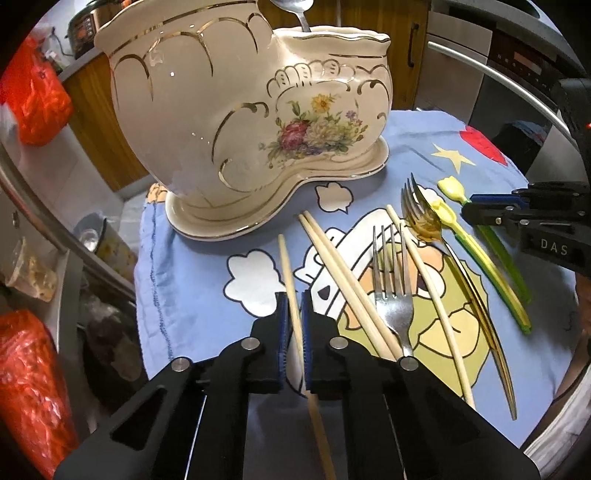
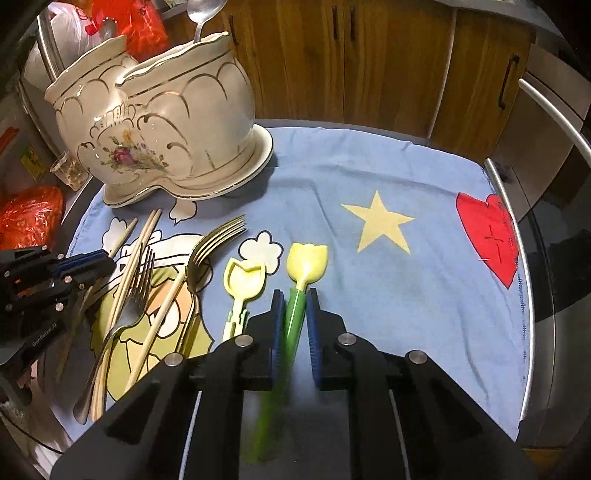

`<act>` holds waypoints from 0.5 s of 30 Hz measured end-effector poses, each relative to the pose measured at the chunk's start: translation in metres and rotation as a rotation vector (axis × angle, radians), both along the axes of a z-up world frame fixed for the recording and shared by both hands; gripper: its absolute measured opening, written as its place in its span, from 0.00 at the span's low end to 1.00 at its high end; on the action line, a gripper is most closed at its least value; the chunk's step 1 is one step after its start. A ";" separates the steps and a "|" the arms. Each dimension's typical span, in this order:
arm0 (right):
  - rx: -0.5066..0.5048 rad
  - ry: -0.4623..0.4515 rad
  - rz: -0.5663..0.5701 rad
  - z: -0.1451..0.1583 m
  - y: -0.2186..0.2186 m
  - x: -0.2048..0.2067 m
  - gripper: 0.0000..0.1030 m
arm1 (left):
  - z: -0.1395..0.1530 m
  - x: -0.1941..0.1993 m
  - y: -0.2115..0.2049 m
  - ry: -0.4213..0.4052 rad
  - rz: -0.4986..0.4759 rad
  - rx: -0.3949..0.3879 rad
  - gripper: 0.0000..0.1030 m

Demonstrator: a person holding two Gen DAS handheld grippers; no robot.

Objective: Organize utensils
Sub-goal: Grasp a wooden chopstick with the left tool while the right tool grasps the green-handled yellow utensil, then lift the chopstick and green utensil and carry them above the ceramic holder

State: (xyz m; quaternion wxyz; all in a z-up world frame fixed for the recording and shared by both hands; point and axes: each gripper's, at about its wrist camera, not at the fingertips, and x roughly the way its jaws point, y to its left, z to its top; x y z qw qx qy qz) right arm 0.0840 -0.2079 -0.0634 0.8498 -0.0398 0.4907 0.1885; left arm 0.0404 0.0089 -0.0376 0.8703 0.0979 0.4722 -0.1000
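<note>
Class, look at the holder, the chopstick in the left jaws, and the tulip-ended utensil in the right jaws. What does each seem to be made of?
Holder: likely glazed ceramic; glossy cream surface, gold trim, painted flowers.
Chopstick: probably wood or bamboo; pale, matt, plain.
Tulip utensil: apparently plastic; bright yellow head, translucent green handle.

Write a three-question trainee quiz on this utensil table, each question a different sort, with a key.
1. True or false: the left gripper is shut on a silver fork.
2. What does the right gripper hold? A) gold fork B) green-handled tulip utensil C) chopstick
3. Fill in: the one utensil already standing in the ceramic holder is a ____.

Key:
1. False; it pinches a single chopstick, and the silver fork lies on the cloth.
2. B, the tulip utensil.
3. Spoon.
</note>
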 end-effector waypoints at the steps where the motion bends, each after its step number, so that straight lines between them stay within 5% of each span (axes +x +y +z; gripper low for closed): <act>1: -0.005 -0.003 0.002 0.000 0.000 -0.001 0.11 | 0.000 0.000 0.000 -0.001 0.001 0.002 0.06; 15: 0.030 -0.049 -0.003 0.017 0.003 -0.014 0.10 | 0.012 -0.005 0.006 -0.030 0.005 -0.061 0.05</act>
